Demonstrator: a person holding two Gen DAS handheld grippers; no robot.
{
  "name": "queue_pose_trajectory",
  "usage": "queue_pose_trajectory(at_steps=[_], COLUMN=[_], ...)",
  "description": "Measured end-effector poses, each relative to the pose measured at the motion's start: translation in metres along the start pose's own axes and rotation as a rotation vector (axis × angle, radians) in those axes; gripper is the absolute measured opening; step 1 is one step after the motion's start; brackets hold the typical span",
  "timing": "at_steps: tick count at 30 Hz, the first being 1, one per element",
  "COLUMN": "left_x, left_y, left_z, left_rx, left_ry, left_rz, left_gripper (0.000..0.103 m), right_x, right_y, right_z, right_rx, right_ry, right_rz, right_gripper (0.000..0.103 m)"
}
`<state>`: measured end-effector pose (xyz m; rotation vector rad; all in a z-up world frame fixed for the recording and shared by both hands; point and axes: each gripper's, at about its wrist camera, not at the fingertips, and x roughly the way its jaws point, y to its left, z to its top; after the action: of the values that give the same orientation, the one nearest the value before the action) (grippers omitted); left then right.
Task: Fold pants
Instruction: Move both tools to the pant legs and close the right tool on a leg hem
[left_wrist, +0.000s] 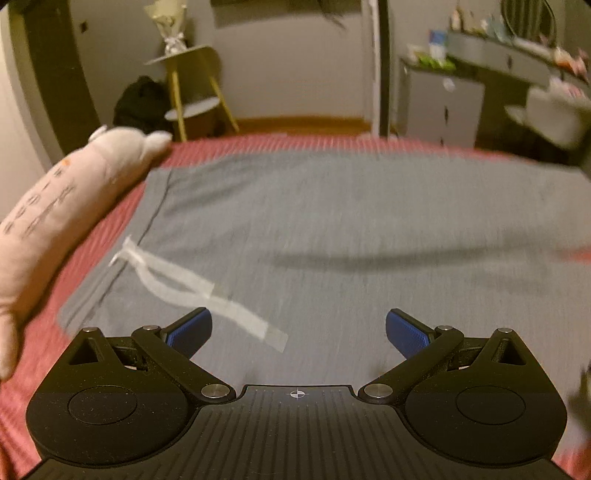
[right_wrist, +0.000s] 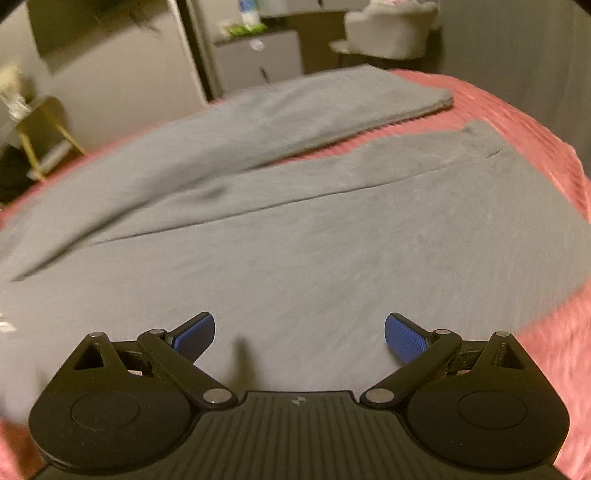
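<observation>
Because no fold looks started, the grey pants lie spread flat across the red bed, legs parted toward its far edge, waistband and white drawstring near the left edge. Left tool and right tool hover with fingers apart, holding nothing. The plush pillow at the left edge bears blurred, unreadable writing.

left gripper: jaws spread wide, blue-padded fingers angled outward, nothing between them. black linkage arms and round pivot housings symmetric on both sides. right gripper: same posture, jaws fully apart, blue pads clear, nothing gripped. both grippers tilted forward and down, with no visible contact at either set of fingertips.
</observation>
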<state>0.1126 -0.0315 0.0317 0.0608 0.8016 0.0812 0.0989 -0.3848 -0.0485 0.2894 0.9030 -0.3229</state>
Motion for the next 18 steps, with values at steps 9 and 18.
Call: queue_pose_trajectory(at_steps=[9,18], left_x=[0.099,0.136], left_y=[-0.003,0.038], left_z=[0.022,0.019], left_rx=[-0.212,-0.296], left_ry=[-0.091,-0.252], left_rz=[0.138,0.251], left_gripper=[0.103,0.103], right_x=[0.052,0.09], right_y=[-0.043,-0.021], right_z=[0.0,0.193], right_rx=[0.054,0.071], right_ry=[0.041,-0.102], right_rz=[0.066,0.033], right_gripper=[0.099,0.091])
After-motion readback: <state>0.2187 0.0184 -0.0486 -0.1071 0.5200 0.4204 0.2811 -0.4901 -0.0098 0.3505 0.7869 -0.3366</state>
